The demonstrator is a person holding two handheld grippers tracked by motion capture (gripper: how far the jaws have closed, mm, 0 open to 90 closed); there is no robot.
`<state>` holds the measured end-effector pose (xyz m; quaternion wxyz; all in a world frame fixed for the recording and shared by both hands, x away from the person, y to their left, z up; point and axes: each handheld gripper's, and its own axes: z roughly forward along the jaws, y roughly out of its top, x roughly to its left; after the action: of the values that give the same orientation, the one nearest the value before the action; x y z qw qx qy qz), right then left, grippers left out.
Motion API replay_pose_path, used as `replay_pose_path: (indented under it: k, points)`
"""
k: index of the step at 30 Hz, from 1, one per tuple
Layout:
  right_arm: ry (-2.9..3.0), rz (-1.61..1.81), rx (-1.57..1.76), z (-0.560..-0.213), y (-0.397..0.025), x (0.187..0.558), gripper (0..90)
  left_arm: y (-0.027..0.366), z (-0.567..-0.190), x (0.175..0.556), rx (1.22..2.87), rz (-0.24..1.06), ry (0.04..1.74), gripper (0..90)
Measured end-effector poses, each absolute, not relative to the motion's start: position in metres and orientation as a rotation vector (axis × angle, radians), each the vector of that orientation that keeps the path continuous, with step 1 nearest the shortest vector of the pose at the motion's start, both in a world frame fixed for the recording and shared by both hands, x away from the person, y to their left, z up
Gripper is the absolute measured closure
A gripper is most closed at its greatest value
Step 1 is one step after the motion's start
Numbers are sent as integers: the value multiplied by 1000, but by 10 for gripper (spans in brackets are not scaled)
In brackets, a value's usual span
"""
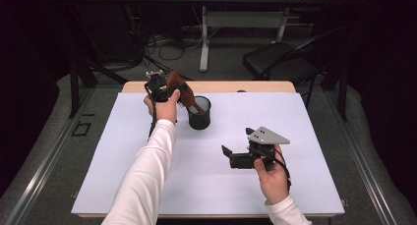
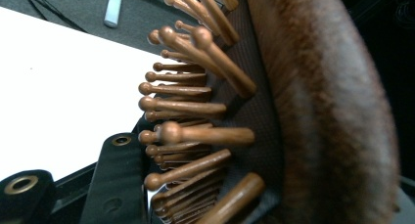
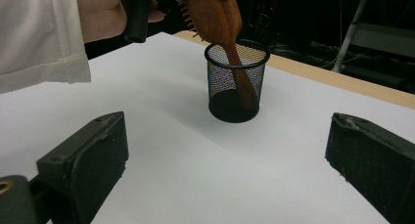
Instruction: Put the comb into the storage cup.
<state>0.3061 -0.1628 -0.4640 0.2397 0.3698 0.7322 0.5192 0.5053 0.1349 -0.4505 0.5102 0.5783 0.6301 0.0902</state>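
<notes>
While the left hand-held gripper (image 1: 164, 91) gripped the head of a wooden hairbrush (image 1: 181, 91) above the far side of the white tabletop (image 1: 123, 161), the brush hung tilted with its handle lowered into a black mesh cup (image 1: 199, 113). Seen from the right gripper view, the handle (image 3: 242, 79) reached down inside the cup (image 3: 235, 87) toward its bottom, leaning against the cup's right side. From the left gripper view, the brush's round-tipped wooden pins (image 2: 191, 106) and dark cushion pressed close against the black jaws, which were clamped on the brush head. Nearer the person, the right hand-held gripper (image 1: 236, 155) hovered low over the tabletop, well apart from the cup, its jaws spread wide and holding nothing, pointed toward the cup.
</notes>
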Motion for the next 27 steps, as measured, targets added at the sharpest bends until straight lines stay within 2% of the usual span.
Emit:
replay_pose_path:
  k: [27]
  points:
    - [2007,1419,1010,-464,-162,306,18,133,-455,502,1388,237,1509,487]
